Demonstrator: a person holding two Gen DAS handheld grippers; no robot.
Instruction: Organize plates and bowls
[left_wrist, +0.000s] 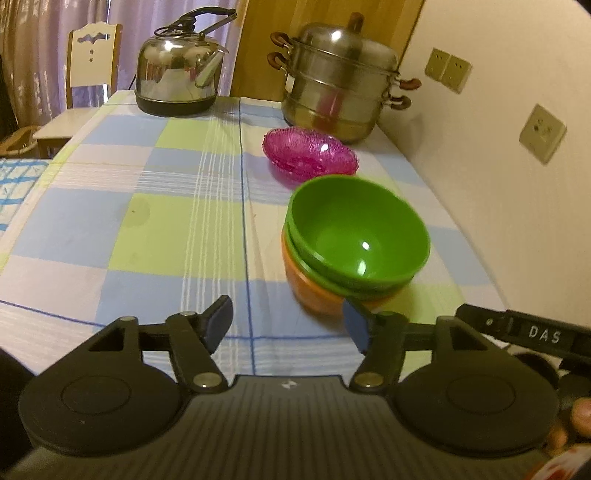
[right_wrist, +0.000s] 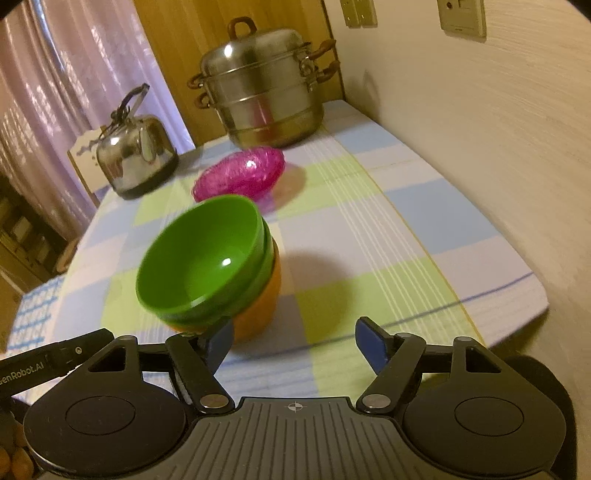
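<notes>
- Your left tongs (left_wrist: 288, 325) stand open over the checked cloth, with nothing between the blue pads (left_wrist: 356, 325).
- Your right tongs (right_wrist: 295, 343) are open too, and empty; their left pad sits just in front of the bowl stack without visibly pressing it.
- The task's things lie on the table (left_wrist: 147, 229): one stack of bowls (left_wrist: 354, 243) near the wall side, and a pink glass dish (left_wrist: 310, 153) just behind it.
- Count in the stack: two green bowls nested, the top green bowl (right_wrist: 207, 258) tilted, sitting in one orange bowl (right_wrist: 258, 314) at the bottom. That makes three bowls and one pink dish.
- Behind them stand one steel kettle (left_wrist: 177, 70) and one tiered steel steamer pot (left_wrist: 336, 77) with its lid on.
- Only the left wrist view shows you the white chair (left_wrist: 92, 59) past the table's far corner, a blue-and-white checked cloth at the left edge, and the three wall sockets (left_wrist: 543, 133) in a row.
- Only the right wrist view shows you the table's near right corner against the wall, and the pink dish's shadow on the cloth.
- Each view catches the other tool's arm at its edge: lettering on the right in the left view, on the left in the right view.
- Fingertips (left_wrist: 580, 421) show at the lower right of the left view.
</notes>
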